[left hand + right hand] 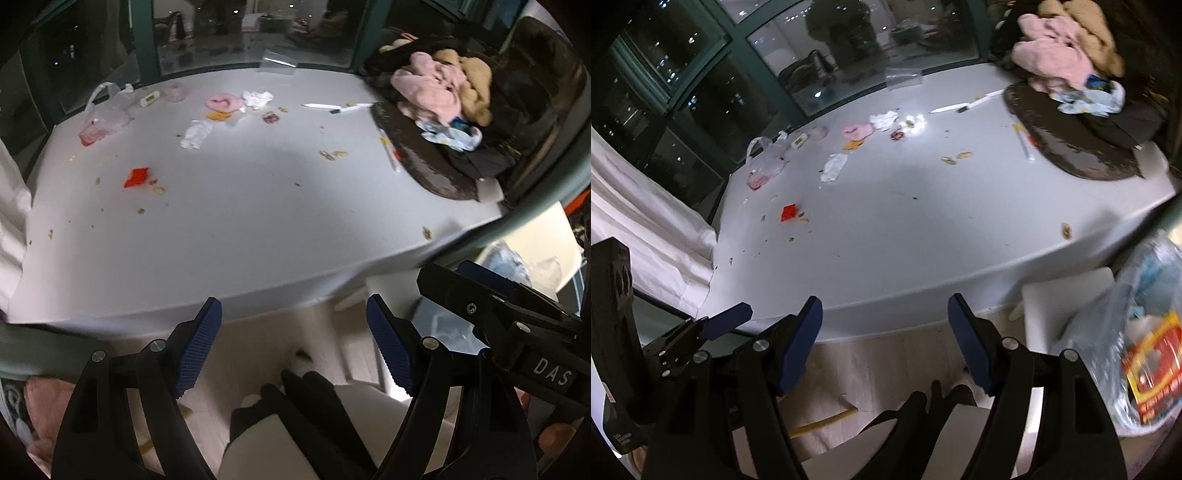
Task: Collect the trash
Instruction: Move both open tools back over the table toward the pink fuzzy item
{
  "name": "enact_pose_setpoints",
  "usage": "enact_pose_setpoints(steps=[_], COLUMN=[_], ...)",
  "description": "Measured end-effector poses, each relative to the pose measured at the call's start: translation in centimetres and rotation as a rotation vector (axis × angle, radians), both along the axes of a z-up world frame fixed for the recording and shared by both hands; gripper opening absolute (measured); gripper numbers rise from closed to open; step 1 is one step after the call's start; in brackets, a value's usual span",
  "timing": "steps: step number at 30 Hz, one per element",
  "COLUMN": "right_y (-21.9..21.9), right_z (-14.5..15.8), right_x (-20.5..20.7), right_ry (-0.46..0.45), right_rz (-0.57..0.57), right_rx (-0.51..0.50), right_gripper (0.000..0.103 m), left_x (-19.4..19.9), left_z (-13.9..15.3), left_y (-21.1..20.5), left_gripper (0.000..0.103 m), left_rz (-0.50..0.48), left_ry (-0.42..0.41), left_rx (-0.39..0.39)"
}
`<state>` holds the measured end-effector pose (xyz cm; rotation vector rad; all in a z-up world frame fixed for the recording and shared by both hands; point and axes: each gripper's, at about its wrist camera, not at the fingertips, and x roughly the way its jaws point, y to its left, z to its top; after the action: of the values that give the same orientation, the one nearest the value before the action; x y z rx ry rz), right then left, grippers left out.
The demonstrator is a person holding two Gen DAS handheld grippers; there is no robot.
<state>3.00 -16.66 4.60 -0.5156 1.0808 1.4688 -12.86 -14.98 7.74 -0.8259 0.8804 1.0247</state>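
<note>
The white table (258,221) is the landmark. At its far left lies a clear plastic bag (105,114); a red scrap (136,177) sits nearer the table's front, with crumbs around it. Toward the middle back lie a crumpled tissue (195,133) and a pink wad (221,102). Right of those are pens (332,107), then a heap of clothes (443,92) on the table's right end. Off the near edge, both the left gripper (293,347) and right gripper (884,339) hang released, nothing between their jaws. A trash bag (1137,354) sits beyond the table's right corner.
</note>
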Motion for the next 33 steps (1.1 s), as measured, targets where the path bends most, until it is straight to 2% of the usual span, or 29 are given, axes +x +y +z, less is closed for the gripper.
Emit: enact_pose_setpoints(steps=[5, 10, 17, 26, 33], right_y=[4.9, 11.1, 18.9, 25.1, 28.1], right_z=[0.5, 1.1, 1.2, 0.8, 0.3], right_x=[-0.7, -0.3, 0.3, -0.6, -2.1], right_ry=[-0.011, -0.001, 0.020, 0.011, -0.004], right_rz=[0.036, 0.075, 0.137, 0.215, 0.215], right_rx=[0.036, 0.078, 0.076, 0.045, 0.029], right_gripper=[0.068, 0.068, 0.068, 0.068, 0.068], left_x=[-0.4, 0.3, 1.6, 0.5, -0.7], left_z=[0.4, 1.0, 0.7, -0.5, -1.3], left_y=[4.7, 11.0, 18.7, 23.5, 26.2], left_gripper=[0.078, 0.078, 0.078, 0.078, 0.078], left_rz=[0.035, 0.053, 0.094, 0.179, 0.178], left_ry=[0.004, 0.049, 0.094, 0.097, 0.088], left_rx=[0.027, 0.062, 0.042, 0.010, -0.001])
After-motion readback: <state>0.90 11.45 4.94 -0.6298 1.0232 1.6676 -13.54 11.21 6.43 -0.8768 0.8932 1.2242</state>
